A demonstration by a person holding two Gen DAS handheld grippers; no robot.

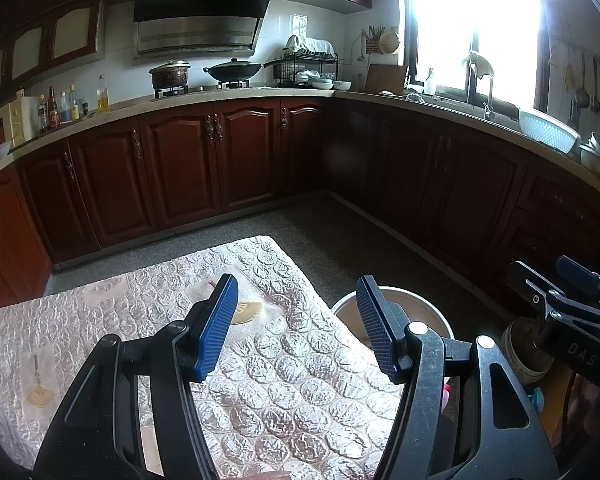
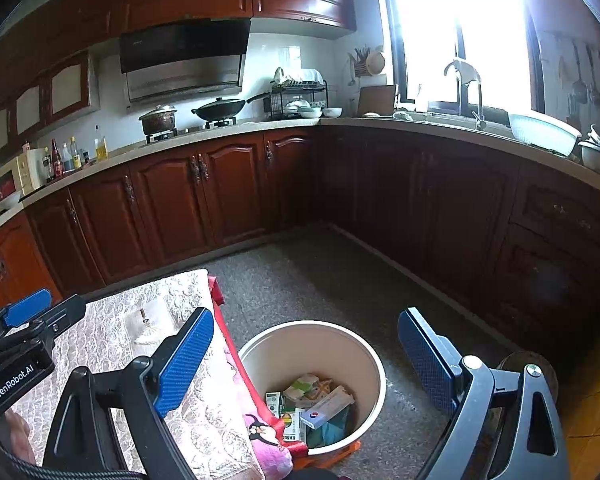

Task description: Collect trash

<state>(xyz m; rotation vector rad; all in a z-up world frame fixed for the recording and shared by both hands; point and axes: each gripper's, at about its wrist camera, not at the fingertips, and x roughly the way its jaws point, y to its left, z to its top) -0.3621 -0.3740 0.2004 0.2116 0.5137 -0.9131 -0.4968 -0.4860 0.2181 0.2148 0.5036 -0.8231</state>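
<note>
Both grippers hang over the near end of a kitchen, and neither one has anything in it. The left gripper [image 1: 296, 328] holds its blue pads apart above the table [image 1: 100, 320], with only the silver embossed tablecloth [image 1: 284, 396] showing between them. The right gripper [image 2: 306, 364] stands wider, its two blue fingers [image 2: 184, 360] spread either side of the bin [image 2: 374, 364] down on the floor, and nothing sits in the gap.

That bin is where the trash is: a round, pale, open-topped bucket standing on the speckled floor [image 2: 320, 280] just beside the table's edge. Inside, on the bottom, lies a heap of trash [image 2: 312, 404]: small cartons, a white box with a red and blue mark, green-printed packaging, some teal plastic. From the left wrist view only the bin's rim [image 1: 420, 300] peeks out behind the right-hand finger.

A pink and red cloth [image 2: 260, 420] with a cartoon figure hangs off the table edge, touching the bin's side. Under the bin's near rim something orange [image 2: 332, 454] pokes out. The tabletop itself shows no loose trash in either view.

Further back, dark red cabinets [image 1: 180, 172] run under an L-shaped counter, with a pot [image 1: 170, 74] and a wok [image 1: 234, 70] on the stove and a bright window [image 1: 476, 20] over the sink side.
</note>
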